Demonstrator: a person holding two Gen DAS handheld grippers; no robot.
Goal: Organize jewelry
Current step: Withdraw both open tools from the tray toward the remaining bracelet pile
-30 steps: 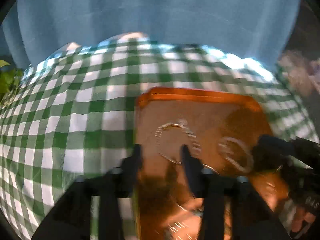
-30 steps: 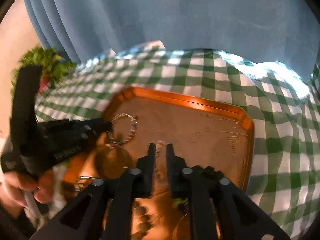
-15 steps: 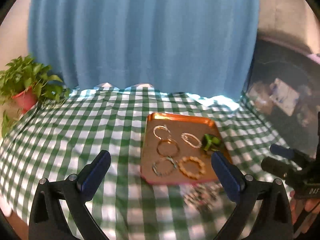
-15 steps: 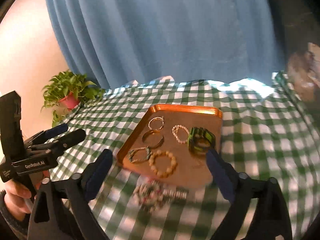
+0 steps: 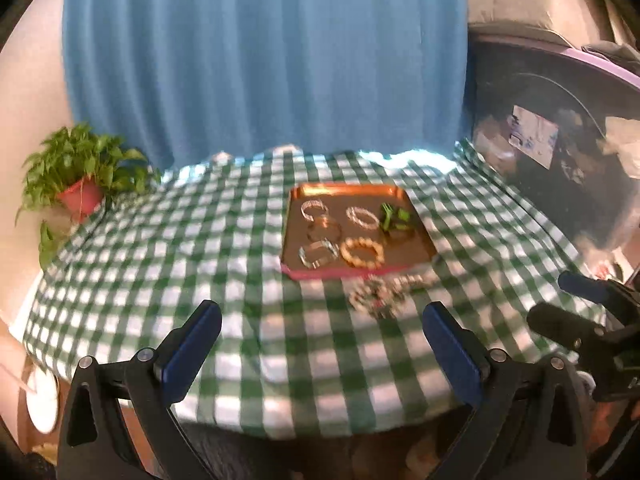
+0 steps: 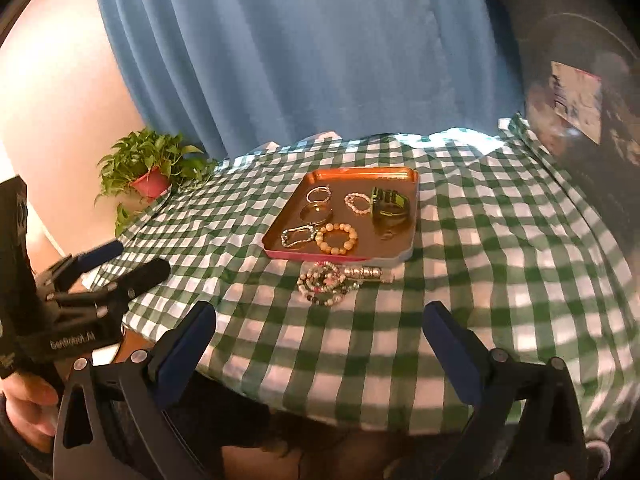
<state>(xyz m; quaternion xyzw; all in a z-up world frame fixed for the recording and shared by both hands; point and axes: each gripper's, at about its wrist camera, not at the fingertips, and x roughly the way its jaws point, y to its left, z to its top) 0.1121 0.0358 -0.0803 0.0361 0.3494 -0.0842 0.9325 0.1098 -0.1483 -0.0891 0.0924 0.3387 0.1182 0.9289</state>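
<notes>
Both grippers have pulled back from the tray [image 6: 414,216] to the near edge of the bench [image 6: 500,280]; a second ago they were low over it, jaws nearly closed. Now the left gripper [image 5: 320,344] and right gripper [image 6: 318,342] hang with jaws wide apart, holding nothing. Bare checked cloth lies between them and the tray. Five bracelets and a green band [image 6: 390,204] lie apart inside the tray, the band close to its right rim. A beaded pile [image 6: 326,278] sits on the cloth just outside the tray's near rim. A plant [image 6: 150,168] stands at the far left edge.
</notes>
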